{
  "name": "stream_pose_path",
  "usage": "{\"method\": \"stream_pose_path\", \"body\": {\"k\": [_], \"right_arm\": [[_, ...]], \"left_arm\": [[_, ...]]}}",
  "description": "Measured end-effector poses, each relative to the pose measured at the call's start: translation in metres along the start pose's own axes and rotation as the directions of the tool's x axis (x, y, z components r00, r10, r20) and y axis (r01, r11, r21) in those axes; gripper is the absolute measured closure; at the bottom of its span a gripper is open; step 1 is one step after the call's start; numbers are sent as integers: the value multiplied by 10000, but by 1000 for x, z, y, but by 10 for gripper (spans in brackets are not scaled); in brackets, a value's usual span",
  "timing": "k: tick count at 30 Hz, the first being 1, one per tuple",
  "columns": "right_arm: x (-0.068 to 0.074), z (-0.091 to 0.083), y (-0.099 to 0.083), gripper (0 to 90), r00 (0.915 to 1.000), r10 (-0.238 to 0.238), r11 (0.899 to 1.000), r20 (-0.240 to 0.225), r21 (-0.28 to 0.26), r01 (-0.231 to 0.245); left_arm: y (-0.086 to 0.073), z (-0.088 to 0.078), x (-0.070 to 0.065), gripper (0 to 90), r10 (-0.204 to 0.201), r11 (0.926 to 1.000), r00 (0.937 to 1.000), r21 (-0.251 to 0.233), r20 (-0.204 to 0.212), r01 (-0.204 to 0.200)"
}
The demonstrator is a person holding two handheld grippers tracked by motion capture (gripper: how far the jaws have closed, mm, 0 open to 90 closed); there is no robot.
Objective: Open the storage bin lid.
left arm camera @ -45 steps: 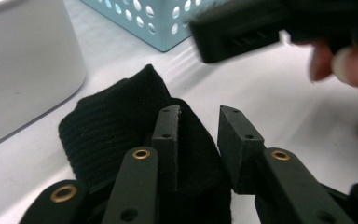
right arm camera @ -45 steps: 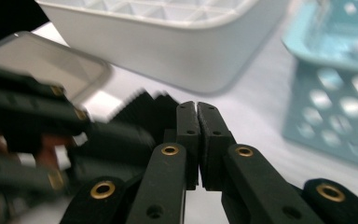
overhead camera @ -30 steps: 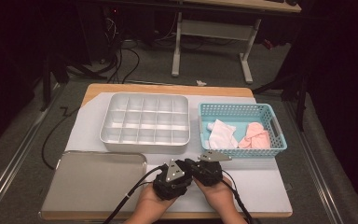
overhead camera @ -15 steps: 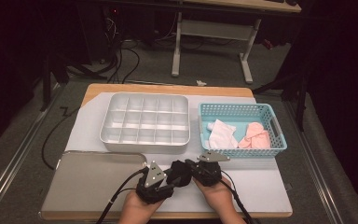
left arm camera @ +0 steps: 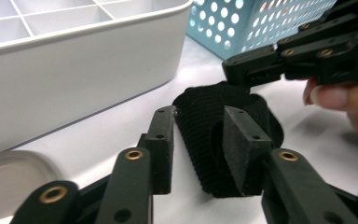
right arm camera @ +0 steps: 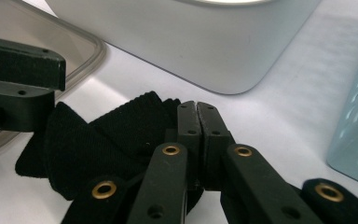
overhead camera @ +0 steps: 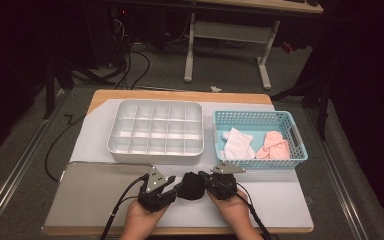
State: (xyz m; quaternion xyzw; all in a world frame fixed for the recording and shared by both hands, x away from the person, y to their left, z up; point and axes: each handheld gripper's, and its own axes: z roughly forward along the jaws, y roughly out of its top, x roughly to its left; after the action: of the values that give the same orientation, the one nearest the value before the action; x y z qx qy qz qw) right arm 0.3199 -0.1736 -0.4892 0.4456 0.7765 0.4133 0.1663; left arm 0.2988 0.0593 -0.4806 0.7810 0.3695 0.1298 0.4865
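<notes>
Since a second ago: left gripper [overhead camera: 172, 184] sliding leftward – its jaws have just been closing, black sock [overhead camera: 190, 186] between them, pads not yet pressing.
Right gripper [right arm camera: 197, 106]: pinching the sock's edge, jaws together.
Sock: lying between both grippers on the white mat [overhead camera: 275, 200], bunched, equally near each.
Beyond: divided tray [overhead camera: 155, 131], blue basket [overhead camera: 260, 118] waiting.

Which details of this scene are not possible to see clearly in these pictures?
- What the black cloth is: a rolled dark bundle in the high view; in the left gripper view both grippers cover parts of it.
- Whether the right gripper pinches fabric: its jaws meet, but the cloth lies behind them.
- What the white cloth and pink cloth in the blue basket are: too small in the high view.
</notes>
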Motion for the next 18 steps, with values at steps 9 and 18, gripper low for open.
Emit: {"method": "stream_pose_path", "body": {"k": [9,18], "right_arm": [[0,0,-1,887,10000,-73,10000,-11,40,73],[-2,1,-2,869,10000,-34,10000,36,29,34]], "left_arm": [[2,-3,7,673,-237,9995,9997,220,-80,238],[2,28,-9,435,-130,9925,9990,1222,439,75]]}}
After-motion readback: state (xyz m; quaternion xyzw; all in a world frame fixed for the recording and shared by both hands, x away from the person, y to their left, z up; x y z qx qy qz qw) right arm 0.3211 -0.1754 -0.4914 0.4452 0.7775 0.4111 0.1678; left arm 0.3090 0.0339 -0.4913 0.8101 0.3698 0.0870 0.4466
